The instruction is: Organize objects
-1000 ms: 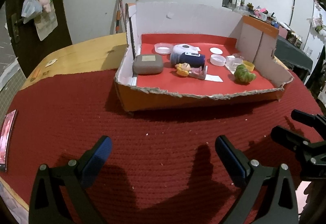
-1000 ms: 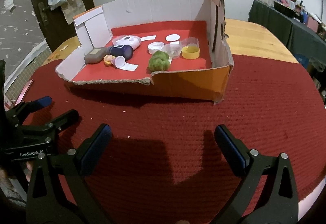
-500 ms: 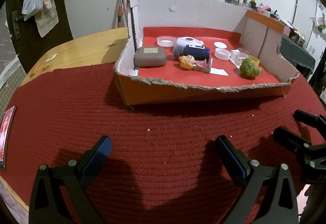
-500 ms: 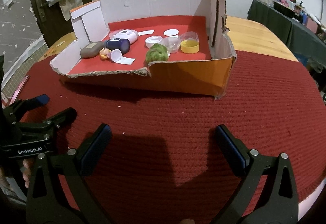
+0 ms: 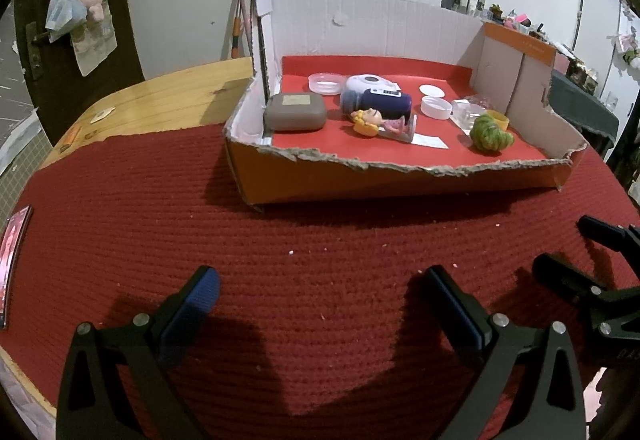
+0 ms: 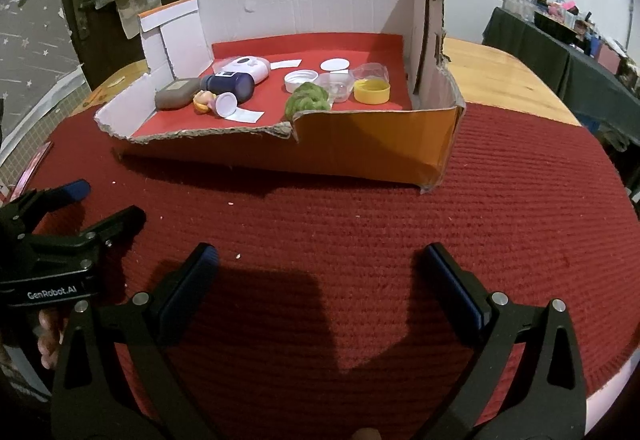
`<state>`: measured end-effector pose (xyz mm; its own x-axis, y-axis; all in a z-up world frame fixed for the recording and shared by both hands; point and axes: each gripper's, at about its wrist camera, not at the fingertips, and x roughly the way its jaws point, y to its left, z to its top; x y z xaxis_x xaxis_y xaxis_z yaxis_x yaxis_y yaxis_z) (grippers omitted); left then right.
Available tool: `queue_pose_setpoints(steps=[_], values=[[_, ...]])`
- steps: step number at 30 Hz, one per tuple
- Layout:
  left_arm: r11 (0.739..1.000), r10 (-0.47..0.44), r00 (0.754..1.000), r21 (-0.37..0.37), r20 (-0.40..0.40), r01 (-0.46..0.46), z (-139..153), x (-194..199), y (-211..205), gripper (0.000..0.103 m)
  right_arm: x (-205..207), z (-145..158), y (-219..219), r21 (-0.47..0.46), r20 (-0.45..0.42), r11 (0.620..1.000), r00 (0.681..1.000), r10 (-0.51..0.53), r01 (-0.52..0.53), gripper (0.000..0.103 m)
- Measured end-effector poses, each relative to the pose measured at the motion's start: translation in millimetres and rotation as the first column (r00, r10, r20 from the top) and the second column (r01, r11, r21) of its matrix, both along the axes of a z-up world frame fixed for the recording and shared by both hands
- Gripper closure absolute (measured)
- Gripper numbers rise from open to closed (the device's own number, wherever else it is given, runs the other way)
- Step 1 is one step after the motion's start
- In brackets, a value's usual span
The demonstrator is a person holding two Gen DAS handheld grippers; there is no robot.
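A: Where are the two grippers?

B: Both hover low over the red woven mat (image 5: 320,240) that covers most of the wooden tabletop (image 5: 168,100). The left gripper (image 5: 320,300) has its fingers spread wide with nothing between them. The right gripper (image 6: 320,272) is the same: fingers wide apart, holding nothing.

A: And the things to sort?

B: All inside the torn cardboard box (image 5: 400,180), which sits on the mat beyond both grippers. Its floor is lined red. At the left end lies a grey case (image 5: 295,111), close to the left wall. Beside it a dark blue bottle (image 5: 378,102) lies on its side, with a white device (image 5: 370,83) just behind it and a small doll figure (image 5: 380,123) lying in front, touching the bottle.

A: Further right?

B: A clear shallow dish (image 5: 327,83) sits behind the case. There are a white cap (image 5: 436,107), a flat white disc (image 5: 432,91), clear plastic cups (image 6: 340,86), a yellow lid (image 6: 372,91) and a green crinkled ball (image 5: 490,132) near the right end.

A: Anything outside the box?

B: A pink-edged flat object (image 5: 12,252) at the mat's far left edge.
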<state>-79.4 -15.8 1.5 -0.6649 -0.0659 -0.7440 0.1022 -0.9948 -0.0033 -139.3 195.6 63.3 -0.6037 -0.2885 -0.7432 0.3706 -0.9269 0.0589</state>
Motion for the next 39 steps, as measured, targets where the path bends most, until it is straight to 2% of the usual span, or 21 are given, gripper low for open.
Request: queue_pose_setpoints(steps=[6, 30, 39], values=[[1.000, -0.006, 1.000, 0.004, -0.007, 0.006, 0.4, 1.9, -0.4, 0.000, 2.3, -1.4, -4.2, 0.035, -0.017, 0.999, 1.000, 0.000, 0.001, 0.000], [1.000, -0.010, 1.000, -0.011, -0.014, 0.010, 1.3, 2.6, 1.3, 0.000, 1.8, -0.9, -2.3, 0.022, -0.016, 1.000, 1.000, -0.002, 0.002, 0.000], [0.999, -0.009, 1.000, -0.042, -0.023, 0.008, 1.7, 5.0, 4.4, 0.000, 2.0, -0.8, -2.1, 0.023, -0.016, 1.000, 1.000, -0.002, 0.002, 0.000]])
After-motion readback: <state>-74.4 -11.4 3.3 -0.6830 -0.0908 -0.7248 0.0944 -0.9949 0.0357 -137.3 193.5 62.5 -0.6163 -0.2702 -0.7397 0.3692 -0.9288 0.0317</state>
